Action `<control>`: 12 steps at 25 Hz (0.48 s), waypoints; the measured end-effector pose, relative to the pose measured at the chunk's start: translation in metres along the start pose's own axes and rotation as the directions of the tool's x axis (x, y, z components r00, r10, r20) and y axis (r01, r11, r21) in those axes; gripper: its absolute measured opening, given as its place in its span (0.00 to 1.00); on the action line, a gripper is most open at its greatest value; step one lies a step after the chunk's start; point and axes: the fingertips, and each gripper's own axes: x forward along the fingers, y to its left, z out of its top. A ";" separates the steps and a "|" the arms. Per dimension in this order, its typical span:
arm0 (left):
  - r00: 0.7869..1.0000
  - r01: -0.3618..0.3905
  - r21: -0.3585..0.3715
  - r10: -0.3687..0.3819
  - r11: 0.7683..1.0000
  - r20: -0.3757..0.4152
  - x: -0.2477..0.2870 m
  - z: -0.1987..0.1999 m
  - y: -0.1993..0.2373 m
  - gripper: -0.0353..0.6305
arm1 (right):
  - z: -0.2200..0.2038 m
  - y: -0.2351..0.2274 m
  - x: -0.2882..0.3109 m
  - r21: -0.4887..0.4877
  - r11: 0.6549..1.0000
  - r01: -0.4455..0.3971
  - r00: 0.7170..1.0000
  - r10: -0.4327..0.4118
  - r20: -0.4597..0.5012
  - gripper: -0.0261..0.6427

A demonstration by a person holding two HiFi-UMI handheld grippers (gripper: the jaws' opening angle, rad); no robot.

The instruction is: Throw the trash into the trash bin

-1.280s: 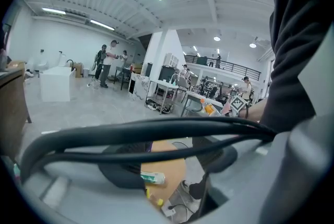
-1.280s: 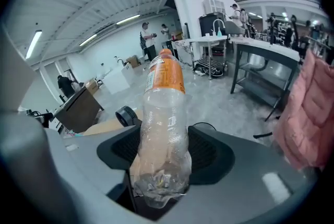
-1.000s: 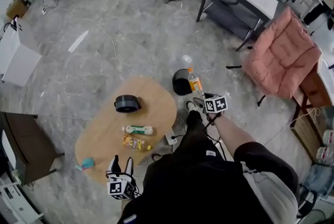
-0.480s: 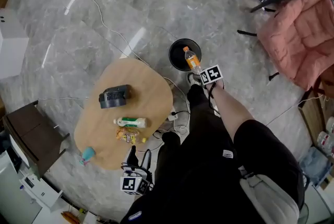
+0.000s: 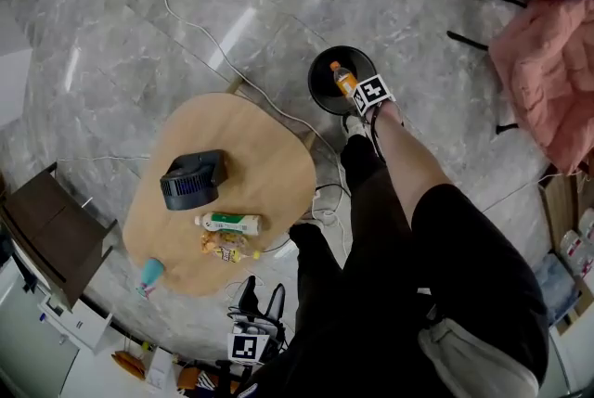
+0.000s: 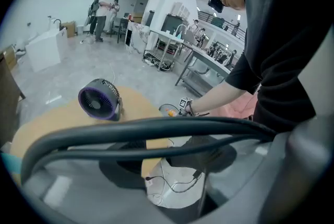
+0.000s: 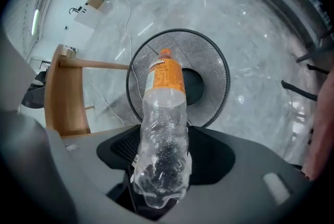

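Hanging beside the wooden surface (image 5: 269, 155), the left gripper (image 5: 263, 292) has its jaws apart and empty, while the right gripper (image 7: 159, 165) grips a clear bottle (image 7: 163, 129) by its base, the orange cap pointing at the black mesh trash bin (image 7: 214, 66) directly ahead of it.

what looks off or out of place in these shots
A black cable loops straight across the left gripper, in front of its open fingers, where it could snag. Otherwise nothing odd: the right gripper holds a clear bottle over the bin.
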 end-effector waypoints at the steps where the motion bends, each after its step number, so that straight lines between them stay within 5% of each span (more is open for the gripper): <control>1: 1.000 0.000 -0.013 0.000 1.000 -0.005 0.003 -0.005 0.002 0.47 | 0.008 0.000 0.008 -0.013 1.000 0.007 1.000 -0.007 -0.010 0.50; 9: 0.999 -0.006 -0.100 0.002 0.995 -0.037 0.020 -0.035 0.012 0.47 | 0.038 -0.008 0.061 -0.255 0.959 0.123 0.967 -0.174 -0.187 0.50; 12: 0.999 -0.004 -0.120 -0.001 0.993 -0.038 0.027 -0.039 0.018 0.47 | 0.044 -0.009 0.078 -0.273 0.954 0.121 0.948 -0.192 -0.253 0.51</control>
